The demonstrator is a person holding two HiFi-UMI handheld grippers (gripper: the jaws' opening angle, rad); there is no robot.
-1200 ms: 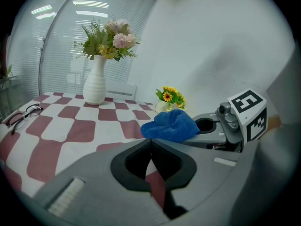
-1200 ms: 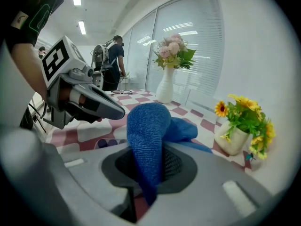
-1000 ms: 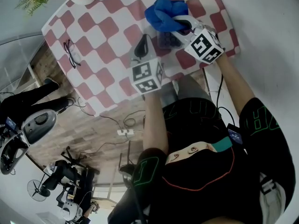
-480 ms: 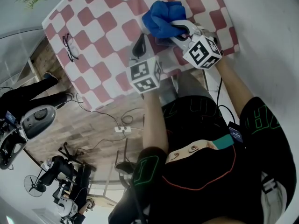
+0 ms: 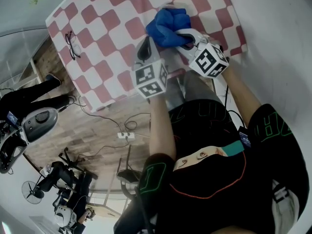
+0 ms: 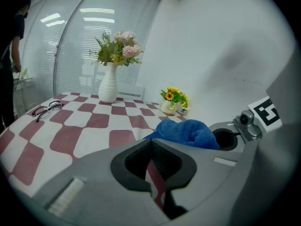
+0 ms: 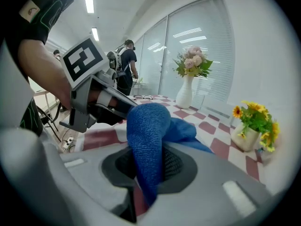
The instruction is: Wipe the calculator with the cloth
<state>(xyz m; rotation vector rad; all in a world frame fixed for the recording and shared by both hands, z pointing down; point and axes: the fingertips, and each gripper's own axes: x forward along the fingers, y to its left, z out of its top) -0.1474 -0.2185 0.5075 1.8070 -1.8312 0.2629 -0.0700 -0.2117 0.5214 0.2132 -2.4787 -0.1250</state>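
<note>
One desk [image 5: 113, 12] with a red-and-white checked cover. On it are one blue fleecy cloth [image 5: 168, 23] at twelve o'clock, one pair of black-framed glasses [image 5: 72, 44] at ten o'clock, one white vase of pink flowers [image 6: 108, 84] and one small pot of yellow flowers [image 6: 171, 106]. Two grey tongs: left tongs [image 5: 145, 48], right tongs [image 5: 184, 33].

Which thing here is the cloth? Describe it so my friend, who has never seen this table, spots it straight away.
Start at the table with the red-and-white checked cover. At its edge nearest the person, the right tool pinches a bunched blue terry cloth. It is the only blue thing on the table; the black-rimmed glasses lie well apart from it.
</note>
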